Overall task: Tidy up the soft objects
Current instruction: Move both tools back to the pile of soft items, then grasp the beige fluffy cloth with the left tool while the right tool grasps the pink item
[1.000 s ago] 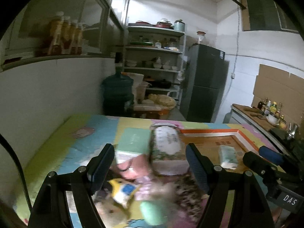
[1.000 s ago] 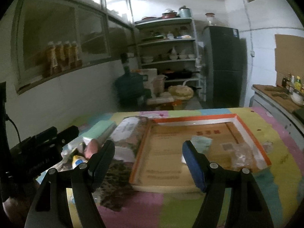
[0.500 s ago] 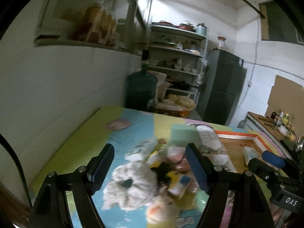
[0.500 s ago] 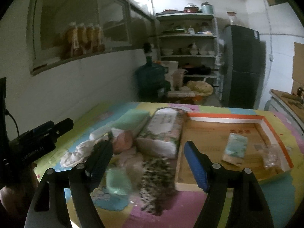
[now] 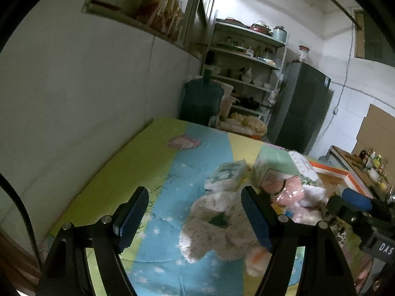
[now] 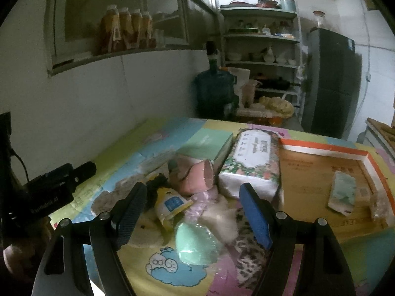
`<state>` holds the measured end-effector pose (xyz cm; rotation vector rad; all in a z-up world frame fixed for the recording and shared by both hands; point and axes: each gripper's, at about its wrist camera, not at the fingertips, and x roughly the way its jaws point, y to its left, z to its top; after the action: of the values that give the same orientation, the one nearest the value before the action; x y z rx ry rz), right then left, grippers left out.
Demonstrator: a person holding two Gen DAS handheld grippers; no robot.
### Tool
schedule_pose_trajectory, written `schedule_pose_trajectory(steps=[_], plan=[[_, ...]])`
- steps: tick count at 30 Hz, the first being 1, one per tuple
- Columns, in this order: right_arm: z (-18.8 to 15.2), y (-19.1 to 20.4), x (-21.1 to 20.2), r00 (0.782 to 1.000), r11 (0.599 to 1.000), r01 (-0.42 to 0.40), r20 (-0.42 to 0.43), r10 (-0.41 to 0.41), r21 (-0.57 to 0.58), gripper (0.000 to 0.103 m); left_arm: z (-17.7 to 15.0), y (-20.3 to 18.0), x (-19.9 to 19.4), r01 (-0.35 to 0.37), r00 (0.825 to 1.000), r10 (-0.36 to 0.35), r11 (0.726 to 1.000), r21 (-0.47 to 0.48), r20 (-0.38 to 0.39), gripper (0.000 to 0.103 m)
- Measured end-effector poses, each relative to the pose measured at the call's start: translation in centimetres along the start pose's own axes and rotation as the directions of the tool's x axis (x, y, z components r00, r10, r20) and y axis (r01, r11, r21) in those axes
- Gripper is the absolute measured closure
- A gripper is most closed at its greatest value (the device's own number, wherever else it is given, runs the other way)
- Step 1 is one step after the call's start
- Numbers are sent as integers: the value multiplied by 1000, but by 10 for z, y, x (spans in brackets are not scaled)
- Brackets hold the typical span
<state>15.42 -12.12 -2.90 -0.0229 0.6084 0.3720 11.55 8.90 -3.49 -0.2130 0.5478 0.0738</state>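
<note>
A pile of soft things lies on the colourful mat: a white fluffy cloth, a pink pouch, a yellow packet, a mint pad in clear wrap, a leopard-print cloth and a floral tissue pack. A small tissue packet lies in the cardboard tray on the right. My left gripper is open and empty, left of the pile. My right gripper is open and empty, above the pile's near side.
A mint green box lies behind the pile. A white wall runs along the mat's left edge. A water jug, shelves and a dark fridge stand beyond the table's far end.
Both grippers have swung to the left. The left one now faces the mat left of the pile; the right one has gone from the tray to the pile. Both stayed open.
</note>
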Motion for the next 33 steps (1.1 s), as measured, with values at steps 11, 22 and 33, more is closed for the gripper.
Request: schedule_pose_trajectory(steps=[11, 22, 33], plan=[[-1, 14, 17, 1000, 1000, -5, -29, 4, -17, 24, -21, 17, 44, 49, 988, -51, 999, -17, -144, 26], [1, 16, 33, 998, 1000, -8, -55, 7, -14, 24, -33, 14, 67, 101, 972, -95, 995, 16, -213, 51], [4, -10, 53, 995, 997, -38, -91, 43, 61, 24, -28, 23, 53, 147, 979, -149, 989, -22, -142, 90]])
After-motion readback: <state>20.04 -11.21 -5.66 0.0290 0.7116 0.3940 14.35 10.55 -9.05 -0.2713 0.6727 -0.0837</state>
